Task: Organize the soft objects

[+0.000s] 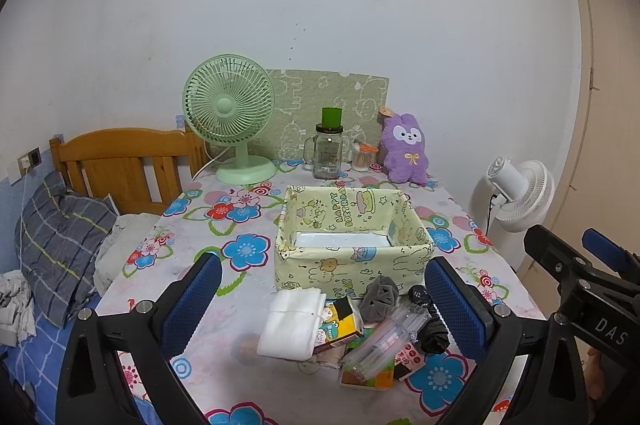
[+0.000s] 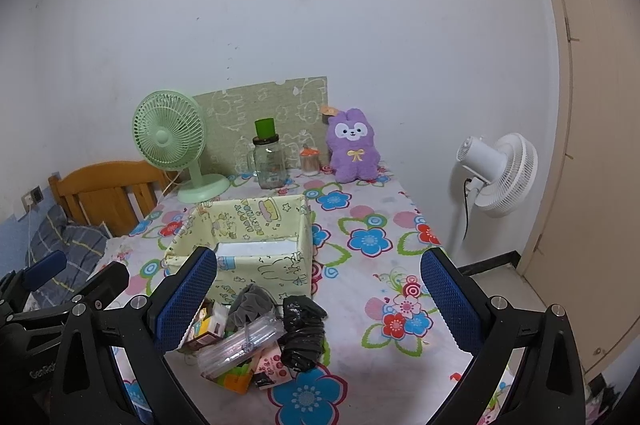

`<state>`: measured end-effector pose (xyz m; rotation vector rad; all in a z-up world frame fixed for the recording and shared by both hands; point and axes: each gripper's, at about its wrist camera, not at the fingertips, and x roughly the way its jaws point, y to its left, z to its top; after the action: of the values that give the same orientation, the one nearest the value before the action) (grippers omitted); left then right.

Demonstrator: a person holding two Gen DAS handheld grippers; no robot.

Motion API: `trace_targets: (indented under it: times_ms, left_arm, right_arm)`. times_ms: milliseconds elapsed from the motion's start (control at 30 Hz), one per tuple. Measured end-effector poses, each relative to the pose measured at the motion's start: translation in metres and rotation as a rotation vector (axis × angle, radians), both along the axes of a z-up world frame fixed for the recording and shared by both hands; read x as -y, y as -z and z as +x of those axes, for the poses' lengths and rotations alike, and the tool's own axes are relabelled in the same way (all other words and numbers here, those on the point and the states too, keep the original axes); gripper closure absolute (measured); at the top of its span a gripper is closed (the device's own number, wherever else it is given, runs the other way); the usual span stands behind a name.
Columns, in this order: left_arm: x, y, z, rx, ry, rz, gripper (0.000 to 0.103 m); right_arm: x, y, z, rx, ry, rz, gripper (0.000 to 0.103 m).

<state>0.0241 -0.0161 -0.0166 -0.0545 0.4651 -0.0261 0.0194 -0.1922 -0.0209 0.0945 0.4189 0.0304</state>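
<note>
- left gripper (image 1: 322,299) spread wide, holding nothing, hovering above the near end of the table (image 1: 192,225); its blue fingertips (image 1: 192,301) bracket the pile of items.
- right gripper (image 2: 318,299) also spread wide and holding nothing, just beside the left one, above the same table edge.
- fabric storage box (image 1: 352,257), pale yellow with cartoon print, stands mid-table; only its white floor shows inside.
- pile sits against the near wall of the box: folded white cloth (image 1: 292,325) on the left, touching small printed cartons (image 1: 338,321).
- grey velvet scrunchie (image 1: 379,295) leans against the box front, touching it.
- crumpled black plastic bag (image 2: 302,333) lies on the pile's right side, just beside the scrunchie.
- clear plastic case (image 1: 382,343) rests tilted across the cartons and an orange-green packet (image 2: 236,379).
- purple plush toy (image 1: 404,149) sits upright at the far end of the table, against the wall.
- far end also: green desk fan (image 1: 230,117), glass mug jar with green lid (image 1: 328,149), cotton swab jar (image 1: 364,157), green patterned board (image 1: 320,105) leaning on the wall.
- white standing fan (image 2: 498,173) off the table's right side; bed with wooden headboard (image 1: 120,169) and plaid pillow (image 1: 60,245) to the left.
</note>
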Motion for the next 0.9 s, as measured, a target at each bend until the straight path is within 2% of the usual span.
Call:
trace_targets:
  times_ms: [900]
  left_arm:
    - [0.0008, -0.0007, -0.0025, 0.000, 0.005, 0.002, 0.001]
  right_arm:
    - [-0.0029, -0.0024, -0.0019, 0.001, 0.007, -0.013, 0.000]
